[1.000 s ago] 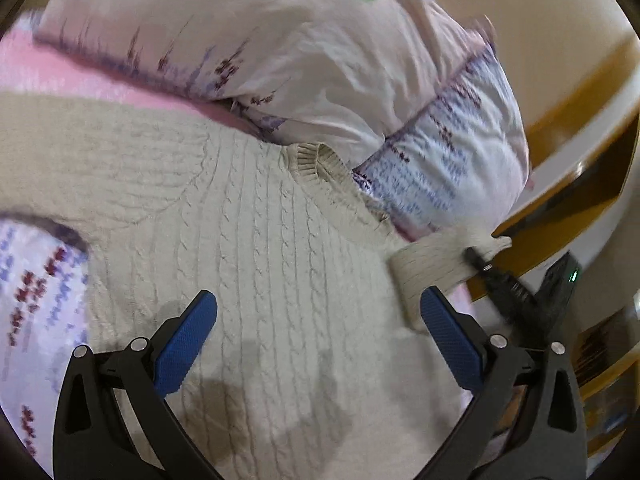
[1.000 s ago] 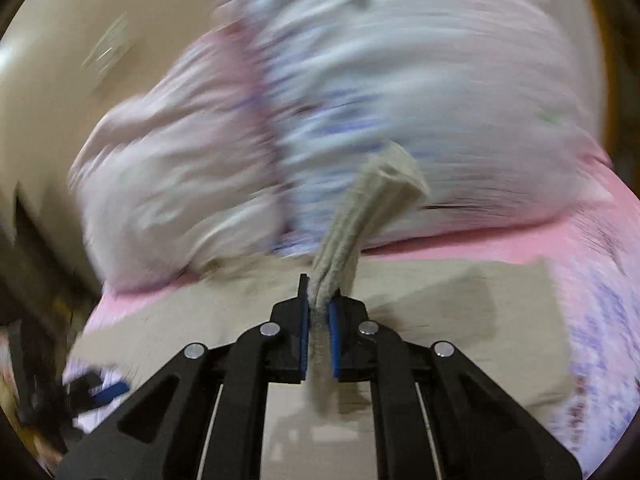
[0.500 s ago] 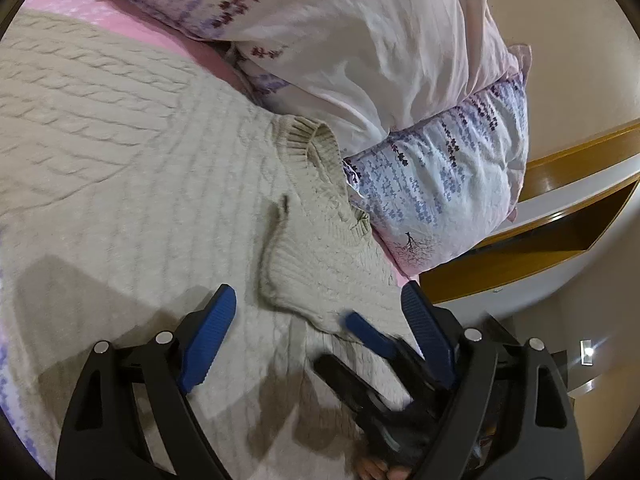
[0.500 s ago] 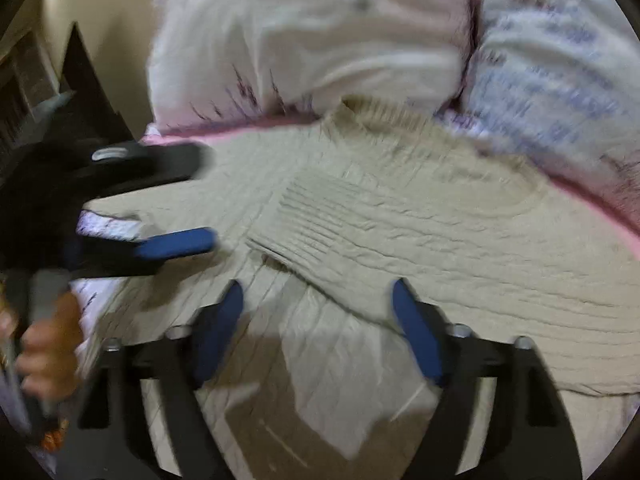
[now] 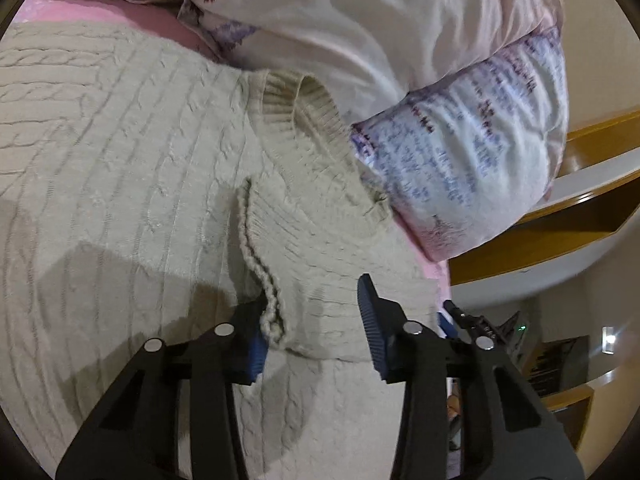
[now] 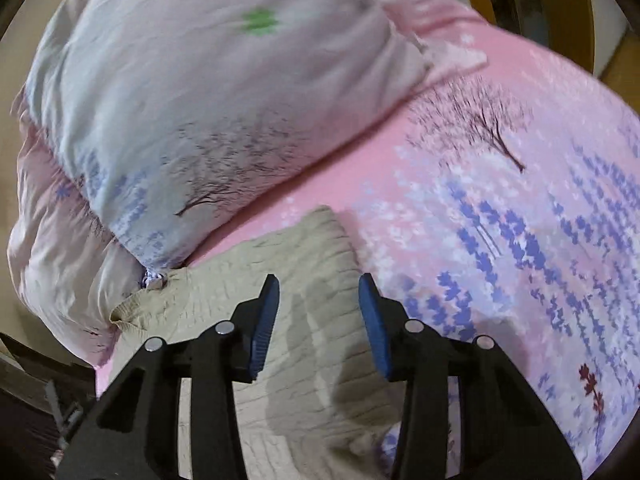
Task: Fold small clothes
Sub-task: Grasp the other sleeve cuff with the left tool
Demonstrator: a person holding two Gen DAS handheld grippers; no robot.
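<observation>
A: Sweater [image 5: 132,152] first: where does it sit against the left tongs [image 5: 316,330]?

B: Right between them. Those tongs are spread, black frames with ribbed blue pads [image 5: 370,320], and the folded-over sleeve cuff [image 5: 276,320] lies in the gap, its rolled edge touching the left pad. Nothing is pinched.

A: And the right tongs [image 6: 318,320]?

B: Also spread, holding nothing, poised over a corner of the knit [image 6: 304,280], which reaches out past the fingertips onto the bed sheet [image 6: 500,240].

A: What does the garment look like?

B: Cream cable-knit, thick and ropy, with a ribbed neckband [image 5: 304,108] standing slightly open. It is spread flat on the bed, one sleeve laid across the chest.

A: Around it?

B: Soft pillows [image 5: 460,152] press against the collar, pale cotton printed with purple flowers and bare trees. The sheet is pink with the same print. A glossy wooden bed frame [image 5: 560,232] curves beyond the pillows.
</observation>
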